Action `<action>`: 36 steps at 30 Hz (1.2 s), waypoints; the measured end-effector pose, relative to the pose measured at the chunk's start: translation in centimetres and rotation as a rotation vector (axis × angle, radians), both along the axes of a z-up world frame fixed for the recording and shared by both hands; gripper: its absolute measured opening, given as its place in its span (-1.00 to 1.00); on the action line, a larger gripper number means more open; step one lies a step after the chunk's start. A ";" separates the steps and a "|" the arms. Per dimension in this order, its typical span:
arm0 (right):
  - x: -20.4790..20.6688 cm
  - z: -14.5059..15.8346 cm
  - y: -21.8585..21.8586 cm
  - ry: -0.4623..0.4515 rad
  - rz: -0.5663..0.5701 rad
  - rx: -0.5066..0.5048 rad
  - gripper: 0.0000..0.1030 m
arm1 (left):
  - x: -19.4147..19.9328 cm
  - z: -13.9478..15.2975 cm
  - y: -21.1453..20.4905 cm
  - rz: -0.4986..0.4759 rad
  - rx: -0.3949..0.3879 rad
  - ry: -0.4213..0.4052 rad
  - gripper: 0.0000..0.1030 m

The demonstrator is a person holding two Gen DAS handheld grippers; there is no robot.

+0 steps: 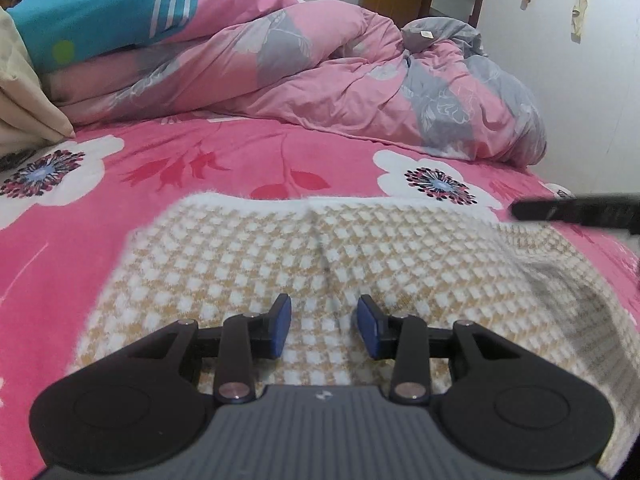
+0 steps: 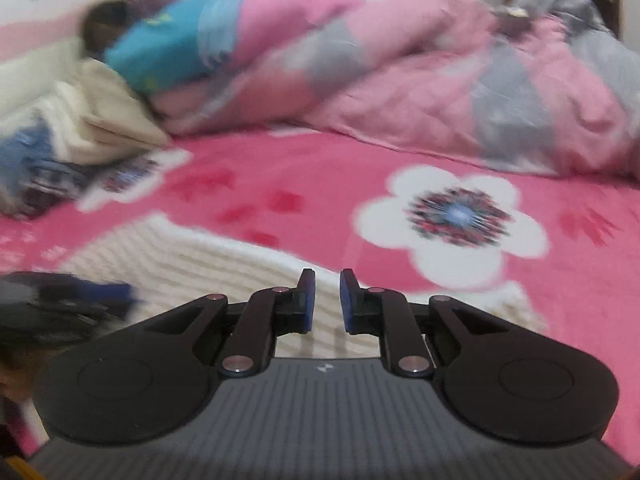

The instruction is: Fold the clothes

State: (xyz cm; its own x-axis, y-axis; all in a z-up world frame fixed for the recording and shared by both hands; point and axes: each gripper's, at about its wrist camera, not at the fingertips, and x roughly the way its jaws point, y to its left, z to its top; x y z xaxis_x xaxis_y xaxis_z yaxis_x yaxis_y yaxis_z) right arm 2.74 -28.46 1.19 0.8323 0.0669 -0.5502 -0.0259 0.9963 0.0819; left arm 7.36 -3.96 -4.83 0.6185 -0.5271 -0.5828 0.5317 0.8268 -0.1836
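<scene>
Both tongs sit nearest my cameras, and neither has hold of anything. My left tongs (image 1: 323,328) hang partly open over the checked knit garment (image 1: 320,256), blue pads apart with only cloth showing below the gap. My right tongs (image 2: 323,300) are nearly closed, a narrow slit between the pads and nothing pinched there. That garment lies flat on the pink flowered bed (image 1: 160,184), near edge under my rigs, far edge white and fuzzy, and its long axis runs left to right across the left view. From the left tongs it spreads straight ahead and to both sides; from the right tongs it lies ahead and to the left, its right corner (image 2: 516,296) just beyond my right pad. A crumpled duvet (image 1: 360,80) sits far back, well apart. I judge the right hand nearer that right corner, the left hand nearer the middle crease, so the next fold turns on each side taking its own end.
</scene>
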 end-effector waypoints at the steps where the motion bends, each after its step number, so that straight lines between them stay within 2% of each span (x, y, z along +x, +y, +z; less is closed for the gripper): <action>1: 0.6 -0.9 0.5 0.025 0.011 -0.015 -0.74 | 0.0 0.0 0.1 -0.001 -0.002 0.000 -0.25; 3: 2.0 -3.8 1.5 0.106 0.023 -0.073 -0.73 | 0.1 -0.1 0.2 -0.004 -0.008 0.001 -0.25; 4: 2.0 -5.1 1.6 0.107 0.029 -0.090 -0.74 | 0.2 -0.1 0.3 -0.005 -0.013 0.000 -0.25; 6: 1.6 -4.6 1.4 0.092 0.011 -0.066 -0.73 | 0.2 -0.1 0.3 -0.004 -0.014 0.000 -0.25; 8: 1.9 -3.0 1.5 0.126 -0.015 -0.052 -0.73 | 0.1 -0.2 0.2 -0.003 -0.013 -0.004 -0.25; 11: 1.3 -0.6 3.0 0.053 -0.007 -0.093 -0.73 | 0.1 -0.2 0.2 -0.002 -0.013 -0.006 -0.25; 14: 1.5 0.4 4.0 -0.014 0.042 -0.041 -0.71 | 0.0 -0.2 0.2 -0.002 -0.015 -0.008 -0.25; 18: 3.7 -4.1 4.6 0.052 0.061 -0.091 -0.65 | 0.1 -0.4 0.4 -0.001 -0.028 -0.004 -0.26; 19: 3.5 -5.1 4.4 0.014 0.060 -0.078 -0.65 | 0.1 -0.4 0.5 -0.003 -0.034 -0.005 -0.26; 24: 3.5 -4.9 3.8 0.010 0.049 -0.045 -0.64 | 0.2 0.2 0.6 0.005 -0.046 0.008 -0.24; 28: 3.4 -5.0 3.8 0.006 0.047 -0.037 -0.64 | 0.5 1.9 0.5 0.011 -0.063 -0.012 -0.07; 30: 3.4 -5.0 3.8 0.005 0.046 -0.032 -0.64 | 0.7 2.8 0.2 0.003 -0.054 -0.047 -0.06; 36: 3.3 -5.1 3.7 0.005 0.044 -0.020 -0.64 | 2.4 3.0 -2.0 -0.015 -0.039 -0.049 -0.06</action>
